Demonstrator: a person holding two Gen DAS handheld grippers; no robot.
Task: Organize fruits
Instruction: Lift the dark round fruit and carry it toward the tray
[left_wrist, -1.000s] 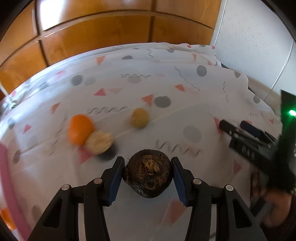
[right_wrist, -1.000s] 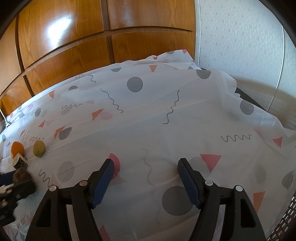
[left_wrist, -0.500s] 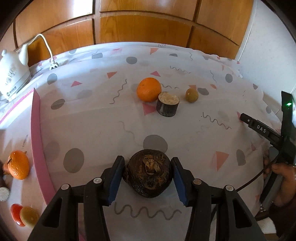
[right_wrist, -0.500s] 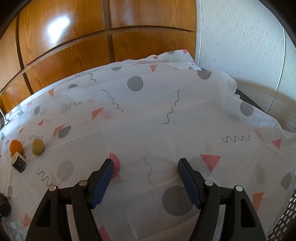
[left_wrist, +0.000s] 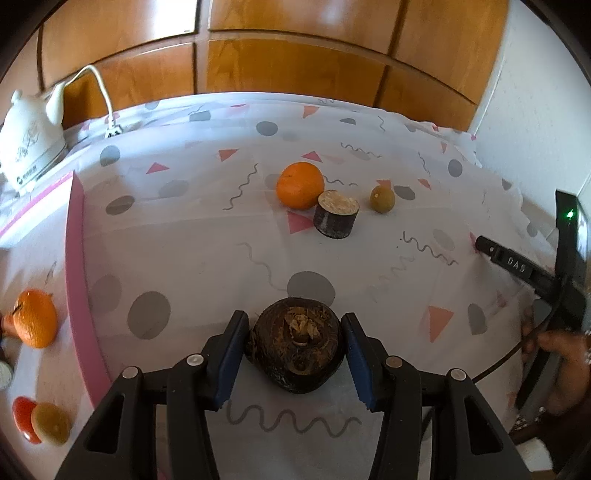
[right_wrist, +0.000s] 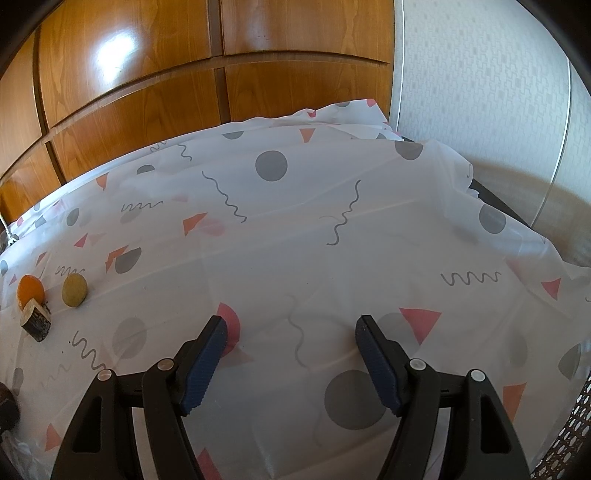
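Note:
My left gripper is shut on a dark brown round fruit and holds it above the patterned cloth. Beyond it lie an orange, a dark cut stump-like piece and a small olive-green fruit. At the left, a pink-edged tray holds another orange and a red and a yellow fruit. My right gripper is open and empty over the cloth. The right wrist view shows the orange, green fruit and stump piece at far left.
A white electric kettle with its cord stands at the back left. Wooden cabinet doors run behind the table. The right gripper's body and the hand holding it are at the right edge of the left wrist view. The cloth drops off at the right.
My left gripper, still holding the dark fruit, has swung left so the pink tray and kettle came into view. The right gripper has stayed still and open.

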